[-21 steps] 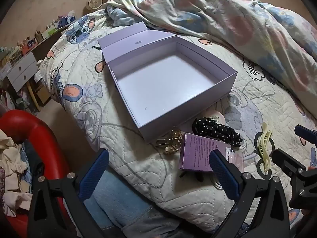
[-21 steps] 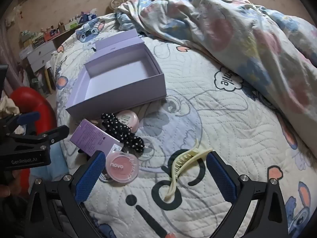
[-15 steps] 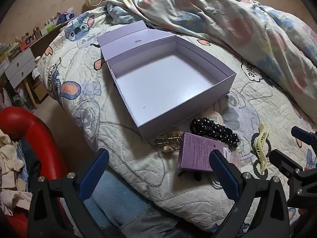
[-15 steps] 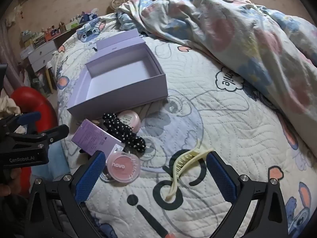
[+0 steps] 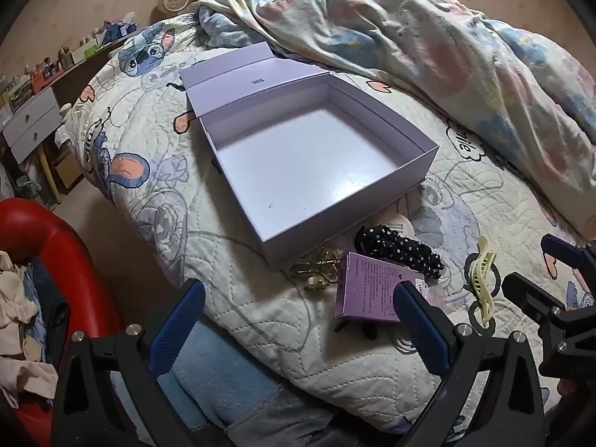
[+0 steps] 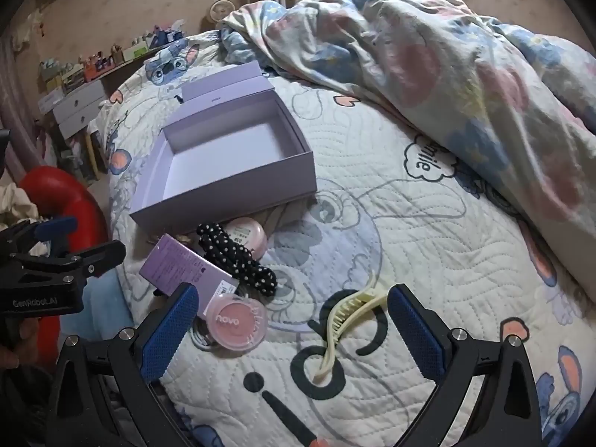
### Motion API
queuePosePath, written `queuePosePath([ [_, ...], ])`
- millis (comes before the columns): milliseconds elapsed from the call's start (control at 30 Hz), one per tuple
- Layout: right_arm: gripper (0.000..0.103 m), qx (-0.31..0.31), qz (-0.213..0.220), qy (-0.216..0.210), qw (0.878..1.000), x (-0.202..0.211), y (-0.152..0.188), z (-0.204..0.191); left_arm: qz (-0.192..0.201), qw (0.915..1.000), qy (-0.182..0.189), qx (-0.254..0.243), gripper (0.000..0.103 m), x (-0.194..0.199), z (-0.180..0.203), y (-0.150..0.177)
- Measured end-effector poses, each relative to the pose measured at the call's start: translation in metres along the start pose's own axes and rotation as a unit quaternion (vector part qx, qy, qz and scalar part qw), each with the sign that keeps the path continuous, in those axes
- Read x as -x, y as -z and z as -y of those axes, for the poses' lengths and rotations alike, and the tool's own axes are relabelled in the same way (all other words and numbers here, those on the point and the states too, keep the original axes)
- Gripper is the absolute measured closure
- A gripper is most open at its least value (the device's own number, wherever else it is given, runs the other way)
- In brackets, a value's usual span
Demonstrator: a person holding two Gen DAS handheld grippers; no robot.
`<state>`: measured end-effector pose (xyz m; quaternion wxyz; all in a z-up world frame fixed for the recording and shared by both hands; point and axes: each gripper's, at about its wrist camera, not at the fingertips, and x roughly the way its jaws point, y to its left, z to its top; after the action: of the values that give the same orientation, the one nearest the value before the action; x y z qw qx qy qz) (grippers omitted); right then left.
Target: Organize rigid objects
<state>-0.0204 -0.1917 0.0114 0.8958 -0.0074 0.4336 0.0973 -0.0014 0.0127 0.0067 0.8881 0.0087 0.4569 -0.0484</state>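
Note:
An open, empty lilac box (image 5: 395, 182) (image 6: 238, 182) lies on the quilted bed. In front of it sit a small purple carton (image 5: 367, 285) (image 6: 182, 264), a black polka-dot scrunchie (image 5: 402, 247) (image 6: 238, 260), a pink round case (image 6: 247, 238), a pink "novo" compact (image 6: 236, 322), a gold eyelash curler (image 5: 316, 266) and a cream hair claw (image 5: 482, 279) (image 6: 344, 320). My left gripper (image 5: 298, 320) is open and empty, near the bed edge before the carton. My right gripper (image 6: 290, 324) is open and empty, with the compact and claw between its fingers' span.
A rumpled floral duvet (image 5: 428, 37) (image 6: 447, 56) fills the far right of the bed. A red chair (image 5: 56, 246) with clothes stands left of the bed. A white drawer unit (image 5: 31, 123) and cluttered shelf line the left wall.
Both grippers have drifted slightly; the box and items sit a little differently in each view. Nothing was grasped or moved on the bed.

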Motion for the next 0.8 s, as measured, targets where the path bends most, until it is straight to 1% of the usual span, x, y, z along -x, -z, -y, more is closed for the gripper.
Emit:
queuePosePath([
  [567, 0.0, 0.004, 0.003, 0.002, 1.0, 0.004, -0.003, -0.002, 0.009, 0.9999, 0.003, -0.008, 0.0, 0.009, 0.0, 0.001],
  [800, 0.0, 0.005, 0.004, 0.004, 1.0, 0.007, -0.006, -0.002, 0.011, 0.9999, -0.004, -0.005, 0.0, 0.011, 0.001, 0.001],
])
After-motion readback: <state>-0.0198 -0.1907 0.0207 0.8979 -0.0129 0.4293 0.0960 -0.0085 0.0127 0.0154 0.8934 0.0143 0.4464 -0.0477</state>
